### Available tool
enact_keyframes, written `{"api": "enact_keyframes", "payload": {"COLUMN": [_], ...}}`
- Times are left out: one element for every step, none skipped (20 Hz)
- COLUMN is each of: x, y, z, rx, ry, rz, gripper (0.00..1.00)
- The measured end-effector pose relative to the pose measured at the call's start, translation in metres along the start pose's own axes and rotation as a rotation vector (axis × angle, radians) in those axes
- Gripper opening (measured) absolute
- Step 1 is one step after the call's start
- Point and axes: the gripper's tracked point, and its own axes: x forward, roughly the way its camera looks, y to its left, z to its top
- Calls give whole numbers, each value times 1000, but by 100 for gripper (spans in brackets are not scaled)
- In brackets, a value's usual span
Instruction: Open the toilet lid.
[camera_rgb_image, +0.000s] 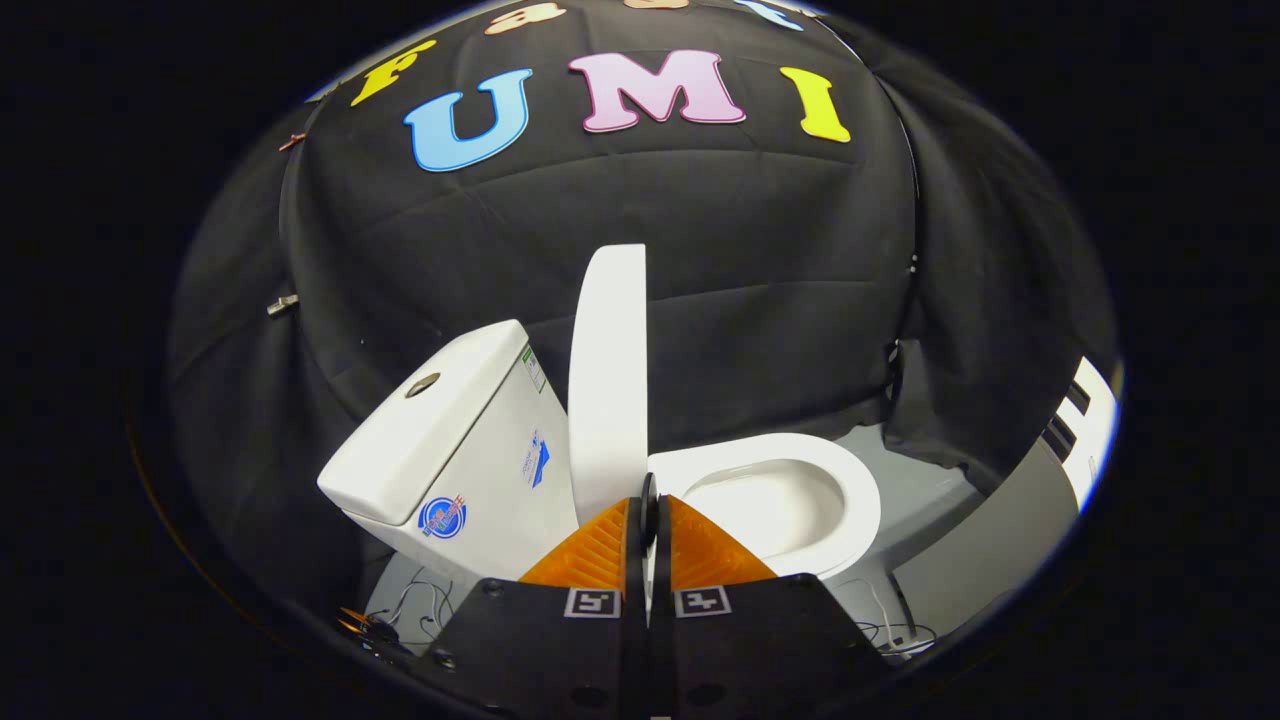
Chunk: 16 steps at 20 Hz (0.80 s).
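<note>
Tongs (648, 500): closed, the two fingers (600, 555) pressed together with only a thin slit between them and nothing held; the tips sat just before the lower edge of the raised lid.
Cables (410, 610): thin wires lay on the floor beside the tongs' body on the cistern side, and more on the other side near the toilet's base.
Toilet lid (608, 380): white, stood upright and seen almost edge-on, rising just beyond the fingertips, between the cistern and the bowl.
Seat and bowl (800, 470): white, uncovered, with the oval opening showing, just beyond the fingers on the side away from the cistern.
Cistern (450, 450): white, tilted in this view, with a round flush button (422, 384) on its top and stickers on its side, close behind the lid.
Floor (940, 500): pale grey, beyond the bowl.
Wall (700, 230): black cloth behind everything.
</note>
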Motion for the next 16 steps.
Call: {"api": "enact_keyframes", "payload": {"x": [-1,-2,-3,-3,-3,-2,-1,-3,-2,-4,-4,-4,-4,-2,-1,-1], "y": [2,6,12,18,22,25,27,31,35,40,44,49,53,56,59,64], "z": [1,1,1,1,0,1,1,0,0,-1,-2,-2,-2,-3,-4,-4], "rx": [-15,-24,-27,-30,-37,-45,-52,-58,-67,-73,-84,-97,-113,-130,-137,-144], "ry": [-12,-19,-28,-34,-36,-41,-46,-51,-57,-65,-72,-82,-99,-113,-118,-128], "rz": [-21,-31,-31,-31,-35,-44,-52,-56,-61,-62,-65,-67,-72,-81,-88,-94], "gripper": [5,5,5,5,5,5,5,5,6,6,6,6,6,6,6,6]}}
